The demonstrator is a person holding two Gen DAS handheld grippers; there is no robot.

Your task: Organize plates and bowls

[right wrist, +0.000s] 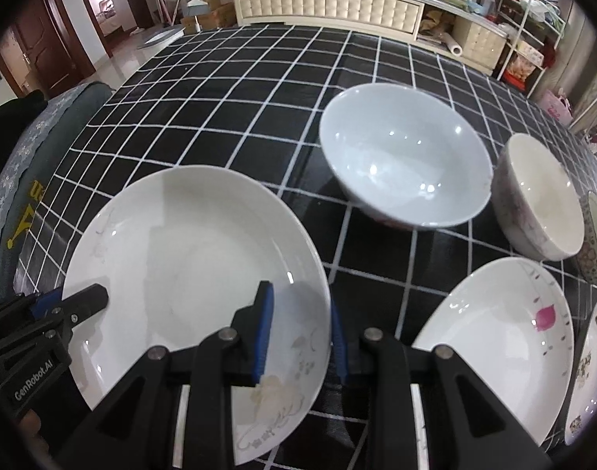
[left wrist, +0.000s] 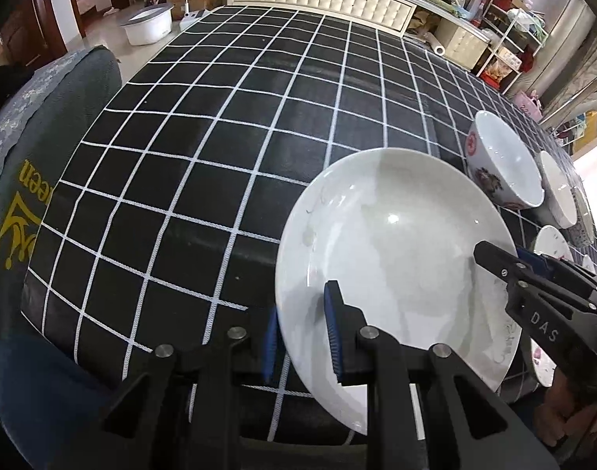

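Checked counter point(left wrist: 220, 137): we have the white plate point(left wrist: 396, 254) clamped at opposite rims by left hand-held gripper point(left wrist: 302, 333) and right hand-held gripper point(right wrist: 298, 333).

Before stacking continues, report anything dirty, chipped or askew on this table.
The large white plate, clamped by both grippers at opposite rim edges, has a pale smear near its faint grey floral print. No chips or spills show.

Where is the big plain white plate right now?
The big white plate sits near the front edge of the checked tablecloth, held on opposite rims by the left gripper and right gripper; a white bowl stands behind it.
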